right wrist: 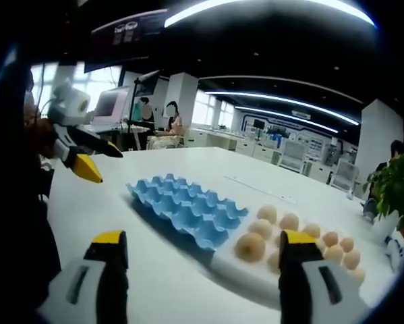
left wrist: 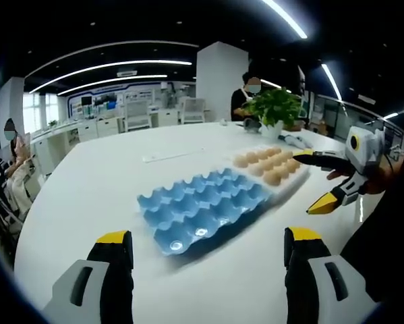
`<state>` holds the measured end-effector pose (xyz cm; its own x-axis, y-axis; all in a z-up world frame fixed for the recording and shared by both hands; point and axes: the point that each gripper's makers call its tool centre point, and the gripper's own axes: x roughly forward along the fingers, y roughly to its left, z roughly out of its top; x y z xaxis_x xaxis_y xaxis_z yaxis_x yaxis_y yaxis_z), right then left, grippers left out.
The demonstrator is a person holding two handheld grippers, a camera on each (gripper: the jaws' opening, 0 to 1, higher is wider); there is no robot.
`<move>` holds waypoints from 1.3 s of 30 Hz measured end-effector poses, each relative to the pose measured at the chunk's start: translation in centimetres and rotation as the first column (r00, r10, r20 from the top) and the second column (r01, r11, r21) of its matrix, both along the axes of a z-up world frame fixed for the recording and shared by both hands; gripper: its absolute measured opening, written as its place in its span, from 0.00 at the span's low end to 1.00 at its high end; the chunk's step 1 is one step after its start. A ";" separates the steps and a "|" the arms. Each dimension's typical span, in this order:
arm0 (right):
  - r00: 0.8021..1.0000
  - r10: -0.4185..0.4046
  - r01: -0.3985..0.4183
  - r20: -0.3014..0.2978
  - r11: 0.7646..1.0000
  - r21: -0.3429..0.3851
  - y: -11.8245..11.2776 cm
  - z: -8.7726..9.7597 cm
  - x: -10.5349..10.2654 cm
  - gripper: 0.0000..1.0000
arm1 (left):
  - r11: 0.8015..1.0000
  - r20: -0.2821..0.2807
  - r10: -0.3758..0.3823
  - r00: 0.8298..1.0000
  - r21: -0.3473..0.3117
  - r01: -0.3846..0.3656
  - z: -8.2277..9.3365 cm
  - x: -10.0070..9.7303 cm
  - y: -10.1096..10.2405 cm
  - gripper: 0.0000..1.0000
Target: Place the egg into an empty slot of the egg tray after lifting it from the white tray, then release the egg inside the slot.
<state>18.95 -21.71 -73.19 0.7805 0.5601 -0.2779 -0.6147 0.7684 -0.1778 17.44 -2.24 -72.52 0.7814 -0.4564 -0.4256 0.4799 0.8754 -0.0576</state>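
A blue egg tray [left wrist: 203, 210] [right wrist: 185, 205] lies on the white table, its slots bare. Beside it a white tray [left wrist: 291, 182] [right wrist: 249, 270] holds several tan eggs [left wrist: 269, 165] [right wrist: 250, 246]. My left gripper [left wrist: 208, 246] stands open just short of the blue tray, nothing between its yellow-tipped fingers. My right gripper [right wrist: 200, 246] is open too, hovering near the white tray's near corner; one egg sits between its fingers' line, untouched. The right gripper [left wrist: 320, 183] shows open beside the eggs in the left gripper view. The left gripper [right wrist: 94, 160] appears open in the right gripper view.
A potted green plant [left wrist: 276, 108] [right wrist: 394, 192] stands past the eggs. A flat white strip [left wrist: 171, 156] lies on the table [left wrist: 87, 196] beyond the blue tray. People sit at desks in the background.
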 end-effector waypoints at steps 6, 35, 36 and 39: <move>1.000 -0.006 0.006 0.001 1.000 0.000 -0.2 0.0 0.0 0.95 | 1.000 0.006 0.005 1.000 -0.003 -0.005 0.2 0.1 0.0 0.93; 1.000 -0.012 0.012 -0.017 1.000 -0.001 -0.4 -0.6 -0.2 0.95 | 1.000 -0.009 0.002 1.000 0.008 -0.002 -0.7 0.1 0.5 0.93; 1.000 -0.011 0.011 -0.019 1.000 -0.001 -0.3 -0.6 -0.2 0.95 | 1.000 -0.010 0.002 1.000 0.008 -0.002 -0.7 0.1 0.5 0.93; 1.000 -0.012 0.012 -0.021 1.000 -0.004 -0.4 -0.7 -0.1 0.95 | 1.000 -0.008 0.004 1.000 0.006 -0.004 -0.7 0.1 0.6 0.93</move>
<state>18.86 -22.06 -73.84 0.7812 0.5493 -0.2965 -0.6089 0.7752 -0.1681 17.56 -1.60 -73.18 0.7795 -0.4509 -0.4348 0.4760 0.8776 -0.0566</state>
